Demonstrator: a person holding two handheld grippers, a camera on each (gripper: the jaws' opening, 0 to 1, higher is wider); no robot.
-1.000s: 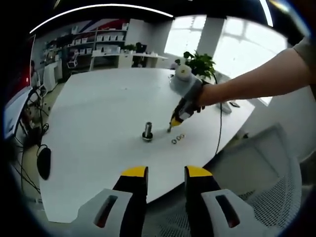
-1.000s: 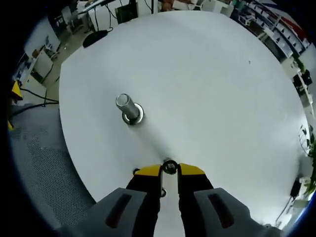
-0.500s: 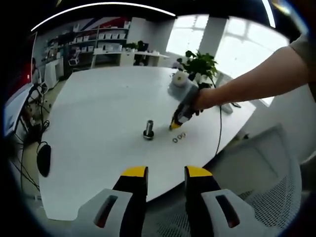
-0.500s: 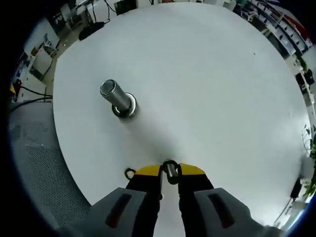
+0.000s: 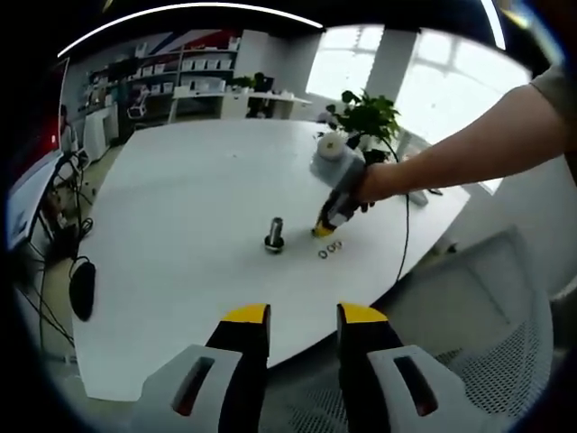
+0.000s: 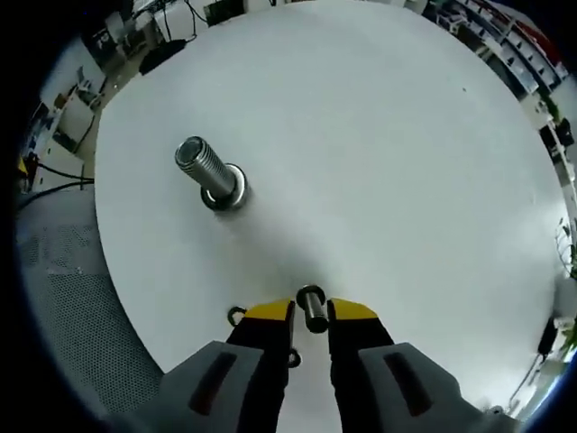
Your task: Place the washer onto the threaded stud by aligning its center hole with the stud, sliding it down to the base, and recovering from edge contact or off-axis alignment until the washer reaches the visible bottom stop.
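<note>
Item: washer (image 6: 311,305). We hold it edge-on between the yellow tips of the right gripper (image 6: 311,313), which is clamped on it. It sits above the tabletop (image 6: 388,162), near us and to the right of the stud.

Item: threaded stud (image 6: 206,171). It stands on its wide base collar on the white tabletop, apart from the washer, leaning away in the right gripper view because of the lens. Its thread shows bare from top to collar, so we judge no washer is on it yet.

Item: spare washers (image 5: 329,249). A few small rings lie on the tabletop just right of the stud (image 5: 275,234) in the left gripper view, beneath the right gripper (image 5: 325,223) and the person's hand (image 5: 368,181). One more ring (image 6: 236,315) shows beside our right gripper's left tip.

Item: left gripper (image 5: 304,317). Its jaws stand apart and carry nothing. It hangs off the near edge of the tabletop (image 5: 180,189), well back from the stud.

Item: surroundings. A potted plant (image 5: 365,115) stands at the far side, a cable (image 5: 403,239) trails over the right edge, and a mesh chair (image 5: 487,352) sits below.

Step in hand, by our judgement: the washer is picked up and carried; alignment is not yet begun. The next move calls for bringing the washer over the stud top, turning it flat so its hole faces the thread, centring it, then letting it down to the collar. An off-axis approach could catch the rim on the top thread.
</note>
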